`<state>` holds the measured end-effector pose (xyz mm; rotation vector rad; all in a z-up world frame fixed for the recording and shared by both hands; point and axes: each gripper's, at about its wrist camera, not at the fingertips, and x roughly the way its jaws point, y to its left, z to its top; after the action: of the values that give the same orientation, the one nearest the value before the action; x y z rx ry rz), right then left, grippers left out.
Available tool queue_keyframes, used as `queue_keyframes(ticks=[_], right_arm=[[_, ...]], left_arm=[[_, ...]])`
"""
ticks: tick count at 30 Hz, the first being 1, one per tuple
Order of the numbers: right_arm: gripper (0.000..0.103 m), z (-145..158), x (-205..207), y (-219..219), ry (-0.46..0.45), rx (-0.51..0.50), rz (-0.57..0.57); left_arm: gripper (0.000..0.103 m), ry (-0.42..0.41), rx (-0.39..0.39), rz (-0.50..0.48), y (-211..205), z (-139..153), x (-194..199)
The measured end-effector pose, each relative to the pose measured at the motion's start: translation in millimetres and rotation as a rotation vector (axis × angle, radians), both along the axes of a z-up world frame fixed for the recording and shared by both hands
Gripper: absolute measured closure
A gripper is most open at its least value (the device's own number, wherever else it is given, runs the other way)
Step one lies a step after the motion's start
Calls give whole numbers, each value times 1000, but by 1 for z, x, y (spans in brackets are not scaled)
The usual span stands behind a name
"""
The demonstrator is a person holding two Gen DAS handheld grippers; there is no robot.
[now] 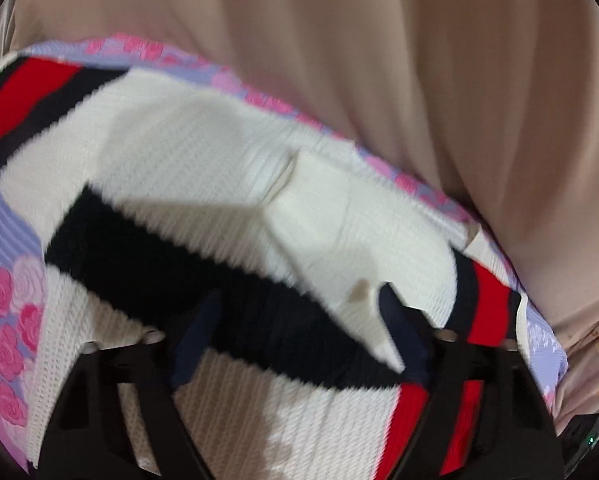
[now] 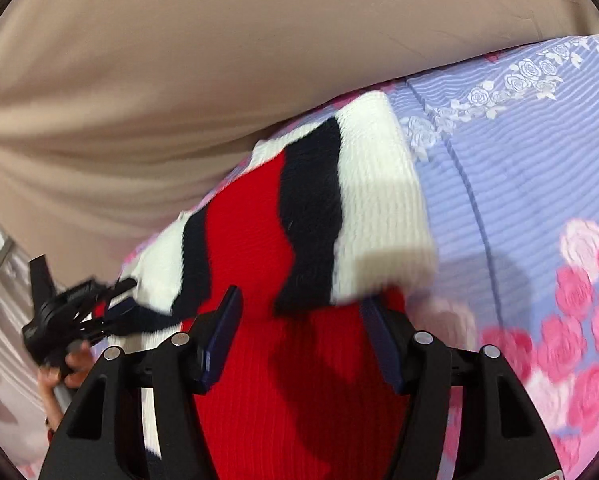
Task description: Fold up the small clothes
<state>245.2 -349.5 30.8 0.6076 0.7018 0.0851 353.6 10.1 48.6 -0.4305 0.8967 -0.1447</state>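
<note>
A small knit sweater (image 1: 203, 152), white with black and red stripes, lies on a lavender bedsheet (image 1: 3, 240) printed with pink roses. My left gripper (image 1: 299, 320) stands open just above it, with a black stripe (image 1: 171, 256) running between the fingers. In the right wrist view my right gripper (image 2: 301, 326) is open over the sweater's red band (image 2: 251, 240). A white, black-striped fold (image 2: 363, 216) lies just ahead of it. The left gripper (image 2: 71, 316), held by a hand (image 2: 59, 376), sits at the sweater's left edge.
Beige fabric (image 1: 459, 80) hangs in folds along the far side of the bed (image 2: 139, 80). The rose-printed sheet (image 2: 519, 184) stretches out to the right of the sweater. A small dark device with a green light (image 1: 583, 436) sits at the lower right.
</note>
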Motion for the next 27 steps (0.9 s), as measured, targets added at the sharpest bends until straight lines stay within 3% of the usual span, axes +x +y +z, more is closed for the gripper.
queue_keyframes(ticks=[1,2,5,7,8,10,12,15,16,17,19,22,23,24,25,27], right_arm=[[66,4,8,1,-5,-2,-6],[91,13,14,0,-16,-3,-12],[94,40,8,1,-107,15,-11],[94,59,-7,8,-198,-21,19],[94,57,-8,11,-196,-69,26],[94,24,9,8,-45,-131,-4],[94,-2,16,-3,26,-51,-26],[94,-12,12,-9,10,-9,-49],[94,-11,12,-8,7,-20,-49],[94,-10,12,-6,5,-39,-51],[94,-7,13,4,12,-93,-53],[92,-3,8,18,6,-163,-55],[90,-11,11,17,7,-182,-56],[90,-11,12,20,7,-200,-57],[90,-10,12,22,3,-208,-58],[90,-10,12,25,-18,-206,-54]], left_arm=[[69,-12,3,-28,-3,5,1],[90,-25,9,-61,-8,12,4],[103,-123,46,-67,-10,44,1],[103,-198,47,-52,-2,63,-9],[103,-226,42,-38,4,71,-16],[103,-233,26,-34,18,70,-24],[103,-166,28,-48,23,49,-19],[101,-65,16,-76,23,11,-13],[91,-37,-29,-86,25,1,-11],[71,-17,-60,-86,25,-4,-7],[51,-1,-105,-64,23,-11,3],[51,-16,-101,-14,18,-7,19],[57,-21,-88,-9,14,-6,21],[68,-19,-68,-7,12,-3,26],[97,-20,-69,-20,10,-1,30],[96,-39,-95,-20,15,5,31]])
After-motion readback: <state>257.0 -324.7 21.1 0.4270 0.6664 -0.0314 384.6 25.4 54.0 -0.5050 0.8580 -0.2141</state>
